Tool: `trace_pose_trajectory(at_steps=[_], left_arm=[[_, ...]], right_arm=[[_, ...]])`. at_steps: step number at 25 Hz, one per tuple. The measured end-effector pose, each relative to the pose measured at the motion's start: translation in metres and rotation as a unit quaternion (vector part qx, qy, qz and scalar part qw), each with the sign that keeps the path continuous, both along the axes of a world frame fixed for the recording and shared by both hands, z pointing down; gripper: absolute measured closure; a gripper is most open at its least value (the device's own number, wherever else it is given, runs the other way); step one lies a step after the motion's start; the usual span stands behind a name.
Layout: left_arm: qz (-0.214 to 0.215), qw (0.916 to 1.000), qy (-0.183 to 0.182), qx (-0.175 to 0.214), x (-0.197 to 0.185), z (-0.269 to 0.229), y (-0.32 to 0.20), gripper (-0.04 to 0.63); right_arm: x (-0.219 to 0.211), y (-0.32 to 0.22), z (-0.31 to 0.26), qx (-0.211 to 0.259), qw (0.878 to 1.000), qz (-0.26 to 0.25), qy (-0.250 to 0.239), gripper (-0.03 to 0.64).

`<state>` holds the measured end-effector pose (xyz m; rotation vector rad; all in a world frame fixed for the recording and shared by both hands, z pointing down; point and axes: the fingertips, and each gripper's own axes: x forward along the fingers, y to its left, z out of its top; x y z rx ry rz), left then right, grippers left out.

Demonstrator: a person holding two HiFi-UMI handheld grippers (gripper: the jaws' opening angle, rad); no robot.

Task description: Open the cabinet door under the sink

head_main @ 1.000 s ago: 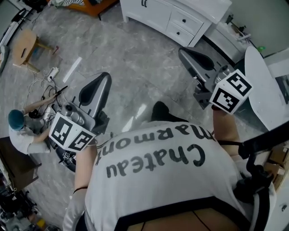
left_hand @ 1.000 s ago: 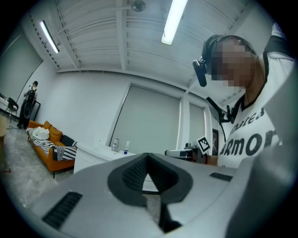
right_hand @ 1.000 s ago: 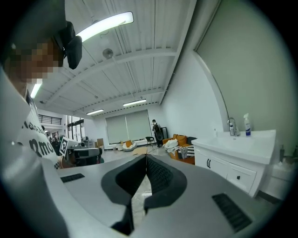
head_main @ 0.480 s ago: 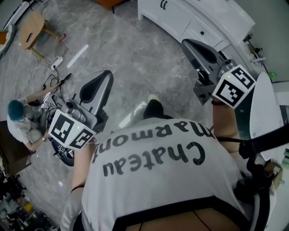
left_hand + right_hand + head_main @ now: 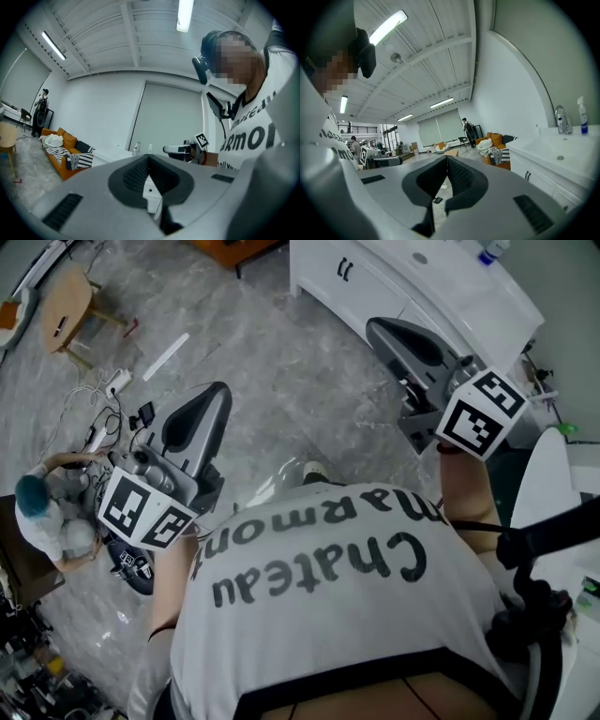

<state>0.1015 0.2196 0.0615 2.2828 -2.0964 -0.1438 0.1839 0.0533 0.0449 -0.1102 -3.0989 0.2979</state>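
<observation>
Standing behind the person in the white lettered T-shirt [image 5: 319, 568], one sees both tools held out level over the grey marbled floor [image 5: 281, 352], touching nothing. The left gripper [image 5: 216, 395] has its jaws pressed together with nothing between them, and the right gripper [image 5: 380, 329] is likewise closed and empty; each gripper's own view shows the ribbed pads meeting along one seam. The long white sink cabinet [image 5: 394, 296] stands at about one o'clock from the person, its length running roughly from ten o'clock to four o'clock. Its pair of short black door handles [image 5: 345, 270] sits upright, side by side, toward the ten-o'clock end of the front; the doors look shut. From the right gripper's tips the handles lie at about eleven o'clock, near but clearly apart. From the left gripper's tips they lie between one and two o'clock, well apart across the floor, so the right hand is the nearer. In the right gripper view the cabinet front sits at about four o'clock of the jaws, not dead ahead. My guess is that this gripper must swing toward it and part its jaws before a handle can be taken.
</observation>
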Motion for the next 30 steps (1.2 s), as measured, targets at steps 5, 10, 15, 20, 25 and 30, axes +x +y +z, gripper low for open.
trace_pose_trajectory(at_steps=[5, 10, 15, 20, 25, 30], left_arm=[[0.004, 1.0000, 0.003, 0.007, -0.005, -0.003, -0.013, 0.589], [0.006, 0.9999, 0.009, -0.002, -0.002, 0.001, -0.006, 0.589], [0.000, 0.9999, 0.015, 0.001, -0.008, 0.003, -0.029, 0.589], [0.004, 0.9998, 0.018, -0.010, -0.005, 0.007, -0.019, 0.589], [-0.025, 0.9995, 0.018, 0.009, -0.010, 0.004, 0.007, 0.589], [-0.009, 0.9998, 0.019, -0.005, -0.006, 0.006, 0.006, 0.589]], right_arm=[[0.000, -0.012, 0.000, -0.003, 1.000, 0.006, 0.005, 0.606], [0.003, -0.008, 0.010, -0.023, 1.000, 0.010, 0.013, 0.606], [-0.003, -0.031, 0.010, -0.018, 1.000, 0.004, 0.013, 0.606], [0.005, -0.027, 0.013, -0.030, 0.999, 0.019, 0.017, 0.606], [-0.007, 0.003, 0.011, -0.009, 1.000, -0.016, 0.018, 0.606], [-0.002, 0.011, 0.025, -0.031, 0.999, -0.011, 0.034, 0.606]])
